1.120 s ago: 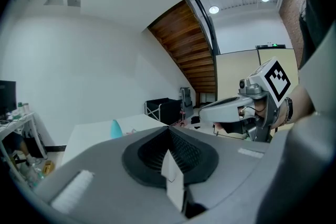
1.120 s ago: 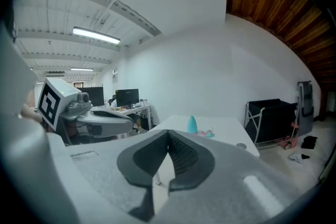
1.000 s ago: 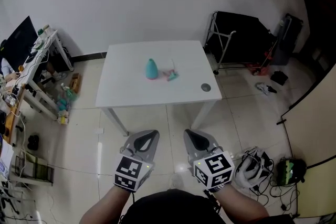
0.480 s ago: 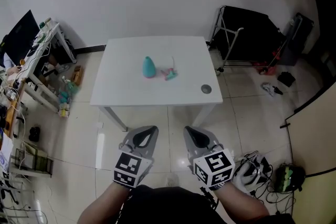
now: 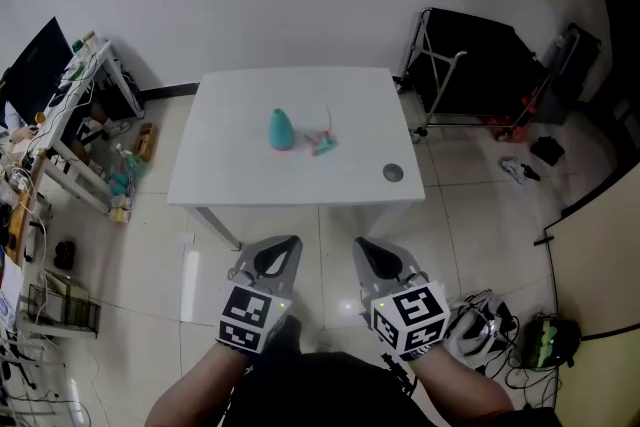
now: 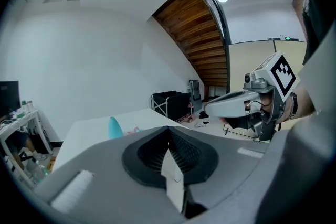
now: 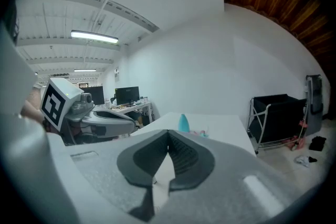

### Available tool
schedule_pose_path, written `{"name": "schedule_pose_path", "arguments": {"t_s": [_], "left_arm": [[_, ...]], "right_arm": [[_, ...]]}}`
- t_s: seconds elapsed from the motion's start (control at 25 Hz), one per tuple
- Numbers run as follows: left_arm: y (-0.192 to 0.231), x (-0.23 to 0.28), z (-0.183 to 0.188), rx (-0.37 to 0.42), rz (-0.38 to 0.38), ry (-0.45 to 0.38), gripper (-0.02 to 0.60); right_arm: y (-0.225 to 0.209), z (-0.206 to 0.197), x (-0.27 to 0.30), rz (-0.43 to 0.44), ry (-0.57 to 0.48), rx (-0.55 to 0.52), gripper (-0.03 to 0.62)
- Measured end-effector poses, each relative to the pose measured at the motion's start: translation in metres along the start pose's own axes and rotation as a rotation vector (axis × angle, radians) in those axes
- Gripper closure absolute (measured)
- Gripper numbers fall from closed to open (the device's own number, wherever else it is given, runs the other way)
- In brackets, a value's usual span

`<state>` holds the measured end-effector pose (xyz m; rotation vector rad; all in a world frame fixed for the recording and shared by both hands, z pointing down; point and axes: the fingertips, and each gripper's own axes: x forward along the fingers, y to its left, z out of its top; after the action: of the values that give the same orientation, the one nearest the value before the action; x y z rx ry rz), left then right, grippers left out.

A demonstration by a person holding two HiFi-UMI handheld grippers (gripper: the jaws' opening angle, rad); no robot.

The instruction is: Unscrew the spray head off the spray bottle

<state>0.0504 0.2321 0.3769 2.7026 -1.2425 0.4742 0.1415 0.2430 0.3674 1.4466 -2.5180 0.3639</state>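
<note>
A teal cone-shaped bottle point(image 5: 281, 129) stands near the middle of the white table point(image 5: 230, 177). Just to its right lies a small pink and teal spray head point(image 5: 322, 143) with a thin tube, apart from the bottle. Both show small and far off in the left gripper view, bottle point(image 6: 114, 127) and spray head point(image 6: 134, 129), and in the right gripper view, bottle point(image 7: 183, 123) and spray head point(image 7: 202, 134). My left gripper point(image 5: 285, 241) and right gripper point(image 5: 362, 243) hang side by side over the floor, short of the table's near edge. Both are shut and hold nothing.
A small dark round thing point(image 5: 392, 173) lies at the table's near right corner. A black wheeled rack point(image 5: 470, 65) stands to the right. A cluttered desk with a monitor point(image 5: 60, 105) is at the left. Cables and bags point(image 5: 490, 325) lie on the floor at the lower right.
Both grippers and the head have come closer to the table; its near edge sits nearer the fingertips. Bottle and spray head have not moved. Jaws stay shut.
</note>
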Motion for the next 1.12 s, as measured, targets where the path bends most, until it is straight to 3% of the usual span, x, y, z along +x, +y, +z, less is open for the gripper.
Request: {"name": "schedule_pose_path", "arguments": {"t_s": [0.48,1.12], "left_arm": [[0.042,0.046,0.003,0.004,-0.052,0.013,0.558],[0.099,0.104,-0.007,0.053,-0.211,0.074,0.540]], "right_arm": [[-0.027,0.016,0.053,-0.049,0.036,-0.021,0.603],[-0.049,0.028,0.135,-0.162,0.103,0.000,0.603]]}}
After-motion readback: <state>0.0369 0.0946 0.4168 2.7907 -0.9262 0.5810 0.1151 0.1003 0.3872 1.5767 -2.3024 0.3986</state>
